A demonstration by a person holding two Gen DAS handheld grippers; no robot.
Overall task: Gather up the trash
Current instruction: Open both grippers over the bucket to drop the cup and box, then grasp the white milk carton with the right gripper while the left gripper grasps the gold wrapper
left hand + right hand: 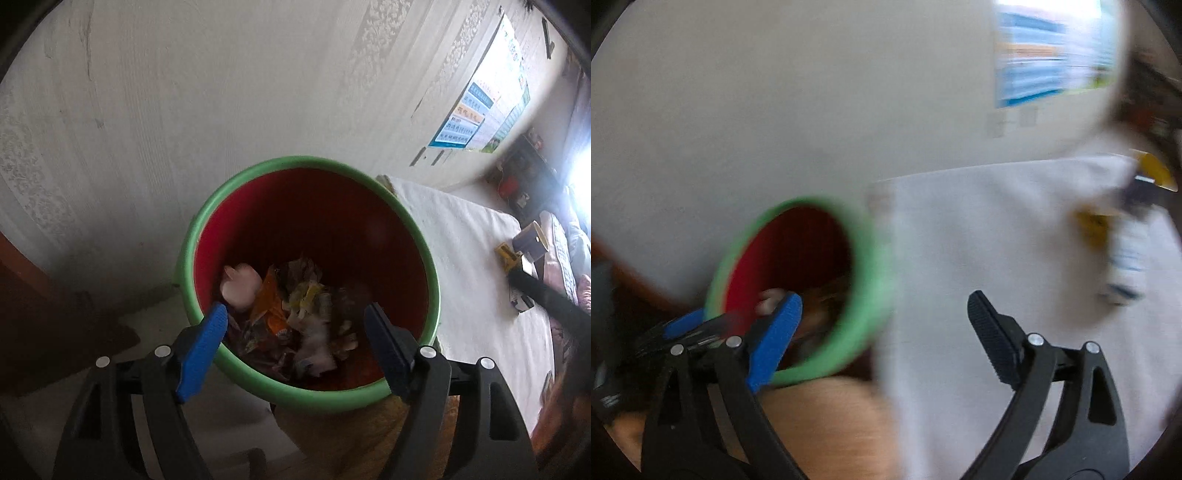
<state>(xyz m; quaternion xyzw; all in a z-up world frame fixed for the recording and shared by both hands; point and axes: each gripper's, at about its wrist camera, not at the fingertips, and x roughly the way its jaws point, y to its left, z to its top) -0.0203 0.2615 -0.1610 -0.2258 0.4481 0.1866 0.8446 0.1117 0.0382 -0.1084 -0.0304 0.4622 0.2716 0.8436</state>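
Observation:
A bin with a green rim (310, 160) and red inside stands by the wall, beside a table. Inside it lies a heap of trash (284, 299): crumpled wrappers, an orange packet and a pale pink wad (240, 286). My left gripper (295, 308) hangs right over the bin's mouth, open, with nothing between its pads. In the blurred right wrist view the bin's rim (875, 280) is at lower left. My right gripper (884, 297) is open and empty, its left finger over the bin and its right over the white cloth. A blue pad of the left gripper (683, 325) shows beside the bin.
The table under a white cloth (461, 258) runs to the right of the bin. At its far end lie a purple mug (532, 240), a yellow object (508, 254) and a small white-and-blue packet (1126, 273). A poster (480, 107) hangs on the wall.

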